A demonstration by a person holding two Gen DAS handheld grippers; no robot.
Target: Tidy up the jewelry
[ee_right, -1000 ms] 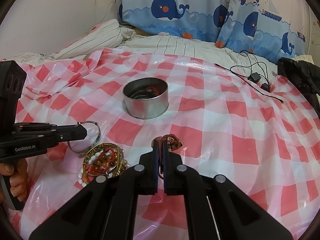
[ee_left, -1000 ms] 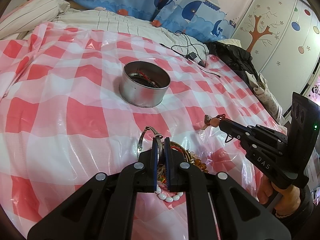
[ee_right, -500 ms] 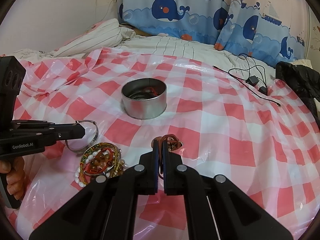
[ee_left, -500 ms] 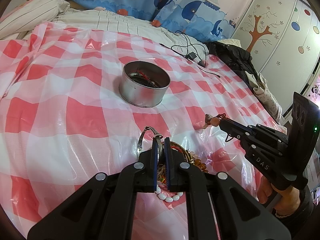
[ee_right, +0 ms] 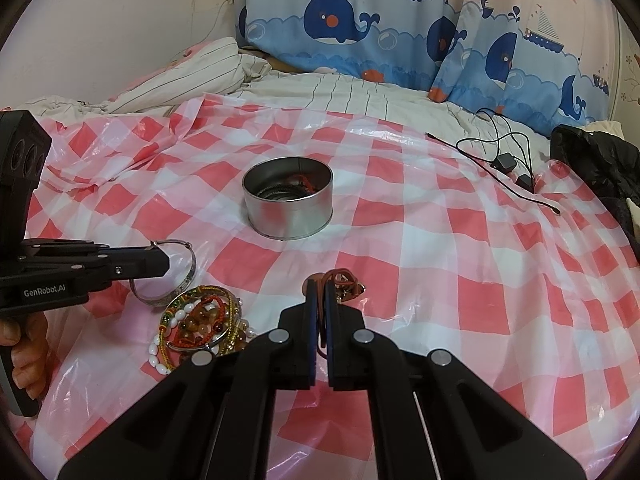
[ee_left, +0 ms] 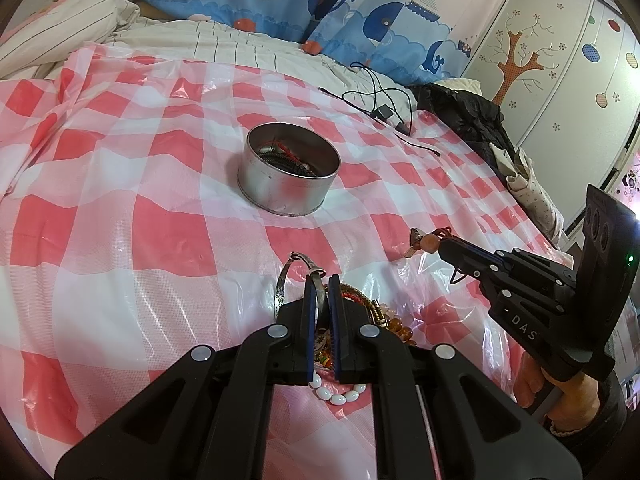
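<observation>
A round metal tin [ee_left: 288, 178] holding some jewelry stands on the red-checked plastic sheet; it also shows in the right wrist view [ee_right: 288, 202]. My left gripper [ee_left: 322, 280] is shut on a silver bangle [ee_left: 286, 280], also seen in the right wrist view [ee_right: 176, 276]. A pile of beaded bracelets [ee_right: 200, 324] lies just beside it. My right gripper [ee_right: 319, 284] is shut on a red-corded bead pendant [ee_right: 344, 282], held above the sheet; the pendant shows at its tip in the left wrist view [ee_left: 426, 242].
Black cables with a small adapter [ee_right: 506, 162] lie at the sheet's far right. Black clothing [ee_right: 596, 164] sits at the right edge. Whale-print pillows [ee_right: 360, 28] and a striped pillow [ee_right: 180, 76] lie behind.
The right gripper with the pendant has risen and tilted slightly up; the tin now sits lower in its view. The left gripper stays shut on the bangle, nearly still.
</observation>
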